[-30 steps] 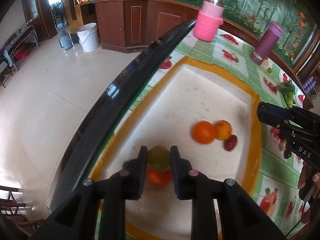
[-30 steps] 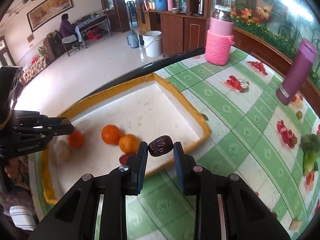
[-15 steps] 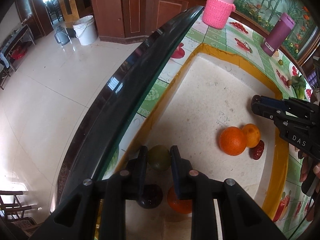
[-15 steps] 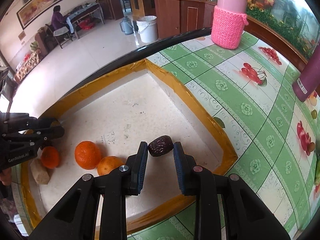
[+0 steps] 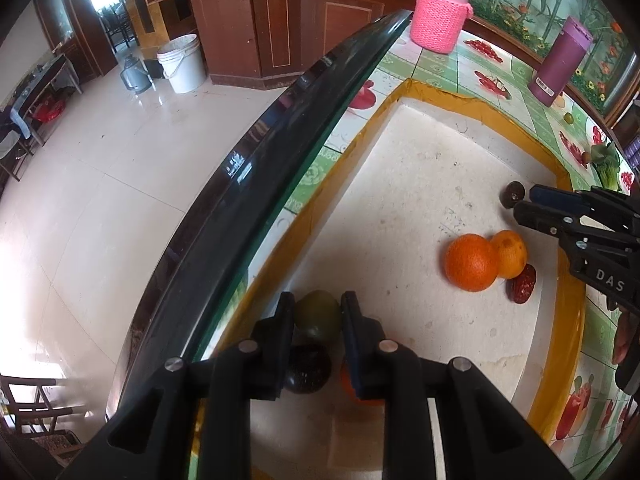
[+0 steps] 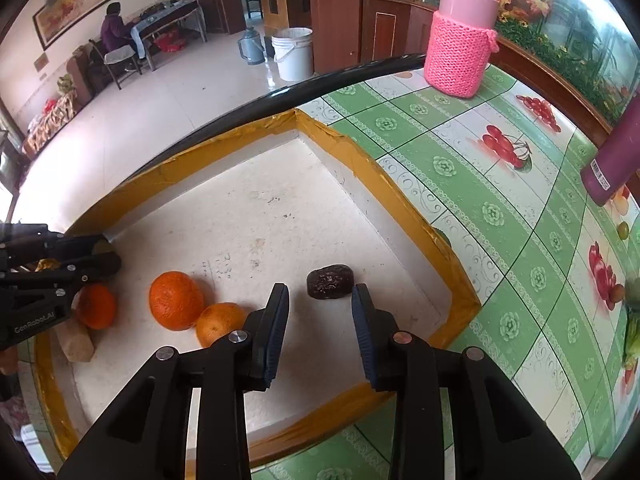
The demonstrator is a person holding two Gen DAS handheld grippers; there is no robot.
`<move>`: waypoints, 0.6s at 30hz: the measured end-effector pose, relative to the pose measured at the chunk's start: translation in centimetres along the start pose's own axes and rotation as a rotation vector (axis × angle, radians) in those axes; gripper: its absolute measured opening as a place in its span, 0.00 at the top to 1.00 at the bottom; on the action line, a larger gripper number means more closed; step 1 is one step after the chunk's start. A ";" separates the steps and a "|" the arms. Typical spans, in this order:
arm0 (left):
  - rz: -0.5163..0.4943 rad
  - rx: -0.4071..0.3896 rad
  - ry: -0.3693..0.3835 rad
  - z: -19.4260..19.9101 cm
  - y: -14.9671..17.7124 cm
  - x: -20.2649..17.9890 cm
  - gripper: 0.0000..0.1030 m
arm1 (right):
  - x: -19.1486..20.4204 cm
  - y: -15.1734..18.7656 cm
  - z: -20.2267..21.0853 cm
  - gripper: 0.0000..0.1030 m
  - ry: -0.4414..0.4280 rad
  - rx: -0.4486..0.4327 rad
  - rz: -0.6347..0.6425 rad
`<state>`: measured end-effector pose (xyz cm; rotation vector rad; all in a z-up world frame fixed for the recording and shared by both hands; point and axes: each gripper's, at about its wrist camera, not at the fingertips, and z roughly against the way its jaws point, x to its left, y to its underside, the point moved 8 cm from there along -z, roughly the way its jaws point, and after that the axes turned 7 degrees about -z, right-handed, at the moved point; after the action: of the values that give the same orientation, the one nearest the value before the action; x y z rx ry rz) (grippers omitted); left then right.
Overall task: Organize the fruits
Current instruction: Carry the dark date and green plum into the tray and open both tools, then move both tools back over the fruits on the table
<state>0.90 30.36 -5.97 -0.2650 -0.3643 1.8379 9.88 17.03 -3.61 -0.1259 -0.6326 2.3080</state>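
Note:
My left gripper (image 5: 317, 312) is shut on a green fruit (image 5: 318, 316) low over the near corner of the yellow-rimmed tray (image 5: 440, 96). A dark round fruit (image 5: 307, 368) and an orange (image 5: 347, 380) lie under its fingers. My right gripper (image 6: 320, 308) is open over the tray; a dark date (image 6: 330, 281) lies on the tray floor just past its fingertips, also seen in the left wrist view (image 5: 513, 194). Two oranges (image 6: 176, 300) (image 6: 220, 322) touch each other; a red date (image 5: 522, 289) lies beside them.
A pink knit-covered jar (image 6: 460, 48) and a purple bottle (image 6: 612, 160) stand on the green fruit-print tablecloth (image 6: 500, 216). The table's black edge (image 5: 280, 160) runs along the tray, with floor beyond. A pale block (image 6: 75, 342) lies in the tray near the left gripper.
My right gripper has opened and the dark date has dropped onto the tray floor. My left gripper, still holding the green fruit, has shifted toward the tray's near corner.

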 end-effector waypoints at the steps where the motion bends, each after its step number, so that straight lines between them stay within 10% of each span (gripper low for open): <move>1: 0.005 -0.005 0.001 0.2 0.1 0.0 0.74 | 0.1 0.2 0.5 0.68 -0.002 -0.005 0.000; 6: 0.025 -0.061 -0.024 2.1 0.6 -0.4 0.36 | 0.6 1.4 2.9 0.67 0.003 -0.035 0.005; 18: -0.042 -0.168 -0.034 6.7 2.1 -5.0 0.35 | -1.0 7.5 8.6 0.67 0.003 -0.068 -0.049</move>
<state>-1.92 24.25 -0.60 -0.3394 -0.5448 1.7749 3.61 8.25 0.20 -0.1445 -0.7049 2.2402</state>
